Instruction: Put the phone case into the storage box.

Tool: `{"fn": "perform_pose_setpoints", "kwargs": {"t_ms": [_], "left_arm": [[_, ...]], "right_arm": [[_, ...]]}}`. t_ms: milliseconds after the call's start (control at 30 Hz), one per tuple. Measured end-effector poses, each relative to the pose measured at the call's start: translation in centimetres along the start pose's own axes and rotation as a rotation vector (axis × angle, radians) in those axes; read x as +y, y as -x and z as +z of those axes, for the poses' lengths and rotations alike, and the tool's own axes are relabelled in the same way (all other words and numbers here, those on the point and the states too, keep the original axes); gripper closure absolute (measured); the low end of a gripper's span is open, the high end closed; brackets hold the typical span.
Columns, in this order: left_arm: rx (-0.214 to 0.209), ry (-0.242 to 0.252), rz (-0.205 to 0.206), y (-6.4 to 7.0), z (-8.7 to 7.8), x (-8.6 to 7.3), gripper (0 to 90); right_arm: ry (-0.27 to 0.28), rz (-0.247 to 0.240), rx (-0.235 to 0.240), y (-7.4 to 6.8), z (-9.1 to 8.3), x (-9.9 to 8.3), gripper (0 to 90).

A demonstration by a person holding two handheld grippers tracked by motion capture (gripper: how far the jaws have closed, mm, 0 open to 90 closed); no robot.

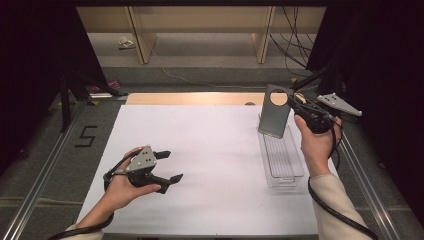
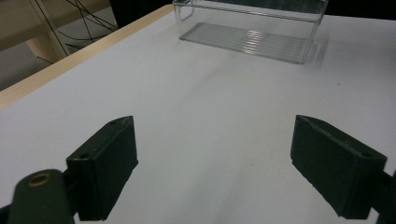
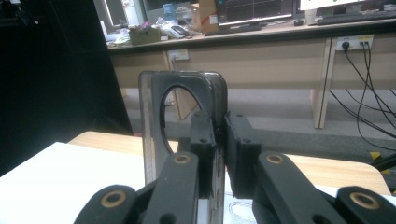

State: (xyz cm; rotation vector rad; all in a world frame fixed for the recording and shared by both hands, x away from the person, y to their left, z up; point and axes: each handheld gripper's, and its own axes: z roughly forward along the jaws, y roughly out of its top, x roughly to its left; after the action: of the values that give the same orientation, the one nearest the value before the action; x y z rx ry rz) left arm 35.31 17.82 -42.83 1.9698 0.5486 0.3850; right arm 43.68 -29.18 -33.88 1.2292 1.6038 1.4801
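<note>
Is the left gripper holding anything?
No, the left gripper has its fingers spread wide apart over the bare white table.

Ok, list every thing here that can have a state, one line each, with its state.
left gripper: open, holding nothing, low over the white table sheet.
right gripper: shut on the grey panel.
grey panel: lifted, roughly upright, its lower end over the clear bin's far end.
clear bin: lying on the sheet, open at the top, nothing visible inside.

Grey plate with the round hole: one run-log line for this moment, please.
right gripper: shut on grey plate | plate: upright over clear bin | left gripper: open, idle
</note>
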Motion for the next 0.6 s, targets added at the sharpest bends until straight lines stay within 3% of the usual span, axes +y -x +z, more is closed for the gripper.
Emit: {"fn": "perform_pose_setpoints", "kwargs": {"t_ms": [600], "left_arm": [[0.000, 0.000, 0.000, 0.01, 0.01, 0.01, 14.1]], "right_arm": [[-0.002, -0.007, -0.007, 0.26, 0.03, 0.01, 82.9]]}}
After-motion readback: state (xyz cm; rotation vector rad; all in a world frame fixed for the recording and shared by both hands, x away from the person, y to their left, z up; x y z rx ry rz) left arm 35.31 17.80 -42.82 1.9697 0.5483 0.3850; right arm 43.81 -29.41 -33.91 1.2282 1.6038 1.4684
